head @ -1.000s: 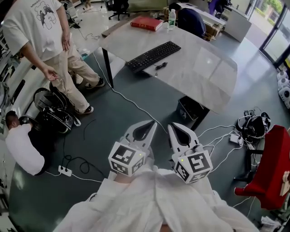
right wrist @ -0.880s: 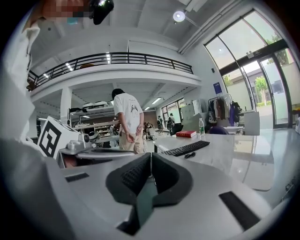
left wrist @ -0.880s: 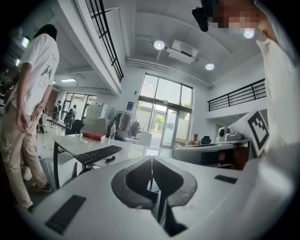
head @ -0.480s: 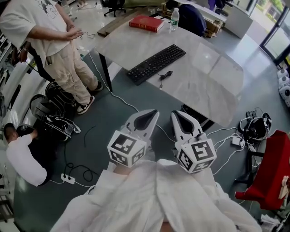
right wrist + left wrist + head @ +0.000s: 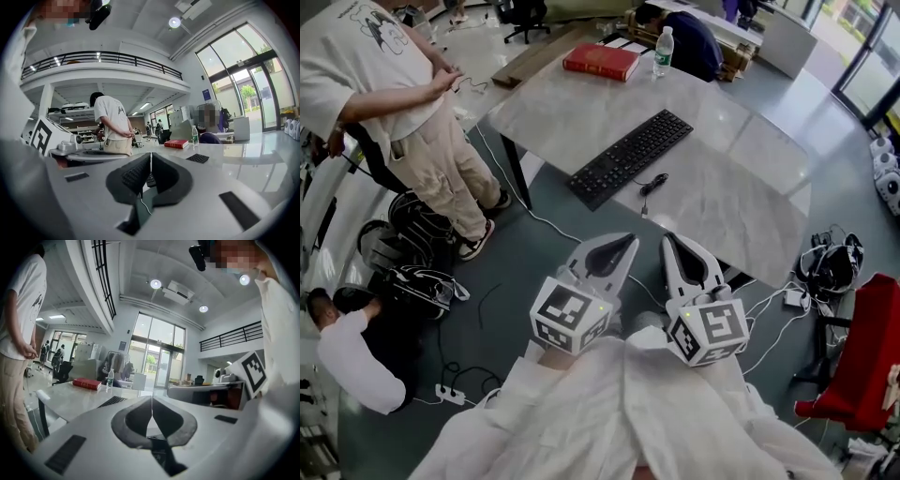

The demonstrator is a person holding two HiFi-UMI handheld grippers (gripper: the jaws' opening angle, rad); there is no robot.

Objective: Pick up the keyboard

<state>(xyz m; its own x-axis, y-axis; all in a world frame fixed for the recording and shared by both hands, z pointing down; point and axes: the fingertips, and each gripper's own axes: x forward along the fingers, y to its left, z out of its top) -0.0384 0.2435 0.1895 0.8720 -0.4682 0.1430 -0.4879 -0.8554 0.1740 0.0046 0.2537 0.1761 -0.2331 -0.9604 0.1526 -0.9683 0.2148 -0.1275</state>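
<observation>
In the head view, your left gripper (image 5: 622,247) and right gripper (image 5: 672,244) sit side by side low in the frame, both aimed at the marble table (image 5: 741,183). Each one's 2 fingers are pressed together with nothing between them. The black keyboard (image 5: 630,157) lies diagonally on the table near its front edge, well apart from both grippers, with its cable (image 5: 652,185) coiled just beside it. A red book (image 5: 600,61) and a water bottle (image 5: 664,52) stand at the table's far side. A person in a white T-shirt (image 5: 380,80) stands left of the table, and another person (image 5: 352,352) crouches on the floor.

In the left gripper view, your left gripper (image 5: 151,400) has its jaws shut tip to tip and holds nothing. The keyboard (image 5: 112,401) shows just left of the jaws on the table (image 5: 65,401), with the book (image 5: 87,383) and bottle (image 5: 109,379) behind it.

In the right gripper view, your right gripper (image 5: 151,157) is likewise closed and empty. 1 end of the keyboard (image 5: 198,158) shows to the right of the jaws, and the book (image 5: 176,144) and bottle (image 5: 194,134) lie beyond it.
</observation>
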